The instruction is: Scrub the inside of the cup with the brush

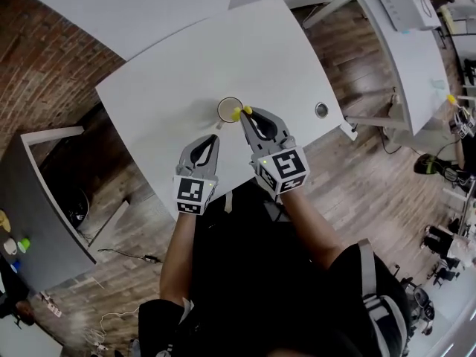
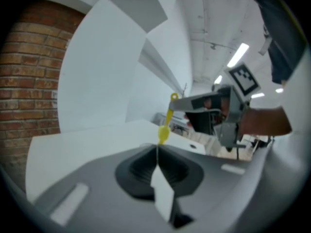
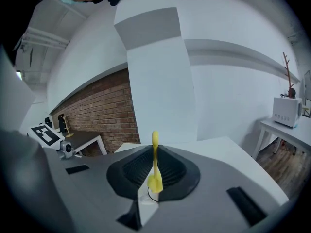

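Right gripper [image 1: 247, 115] clamps the yellow brush [image 1: 236, 114] at the rim of the cup [image 1: 227, 108] on the white table [image 1: 167, 88], left gripper [image 1: 213, 138] (jaws pressed together, apparently empty) just short of it; unbraced, the cup could skid or tip under scrubbing

Looking along left gripper [image 2: 157, 148], pressing grey jaws together down to thin seam. Spotting right gripper [image 2: 176, 100] just ahead, pinching top of yellow brush [image 2: 166, 120], dangling fat end right beyond own jaw tips. Also catching white table [image 2: 97, 140] underneath, brick wall [image 2: 29, 72] off left.
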A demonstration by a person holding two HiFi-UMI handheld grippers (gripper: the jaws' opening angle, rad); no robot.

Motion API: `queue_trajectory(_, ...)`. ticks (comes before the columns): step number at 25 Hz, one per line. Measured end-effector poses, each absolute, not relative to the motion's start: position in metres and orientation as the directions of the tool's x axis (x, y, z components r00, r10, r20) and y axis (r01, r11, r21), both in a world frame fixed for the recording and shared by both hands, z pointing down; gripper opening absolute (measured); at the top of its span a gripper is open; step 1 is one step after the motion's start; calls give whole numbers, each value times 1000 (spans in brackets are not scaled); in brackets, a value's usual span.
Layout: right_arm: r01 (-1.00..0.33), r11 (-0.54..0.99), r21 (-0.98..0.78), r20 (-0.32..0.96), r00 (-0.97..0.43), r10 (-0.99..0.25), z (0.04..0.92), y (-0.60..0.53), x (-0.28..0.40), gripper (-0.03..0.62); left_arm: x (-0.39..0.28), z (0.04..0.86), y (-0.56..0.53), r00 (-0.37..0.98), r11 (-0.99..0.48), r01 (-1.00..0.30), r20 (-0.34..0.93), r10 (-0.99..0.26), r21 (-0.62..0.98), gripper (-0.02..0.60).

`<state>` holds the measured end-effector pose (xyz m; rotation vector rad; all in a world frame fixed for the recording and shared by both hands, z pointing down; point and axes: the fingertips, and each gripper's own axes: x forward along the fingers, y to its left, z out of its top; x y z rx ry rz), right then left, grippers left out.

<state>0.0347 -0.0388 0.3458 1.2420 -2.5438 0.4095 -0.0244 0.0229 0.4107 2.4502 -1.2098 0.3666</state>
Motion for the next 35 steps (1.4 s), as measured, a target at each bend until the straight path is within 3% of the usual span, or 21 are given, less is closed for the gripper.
queue_trajectory(19,-792,585,-175,277,-610,-743,286,12,51,29,-53,313,57,442,-438,-896,257,-859,77,3)
queue_trajectory(35,-791,586,-176,264,-611,-746,288,20,53,29,-44,296,56,452,-452,-891,204,-868,52,3)
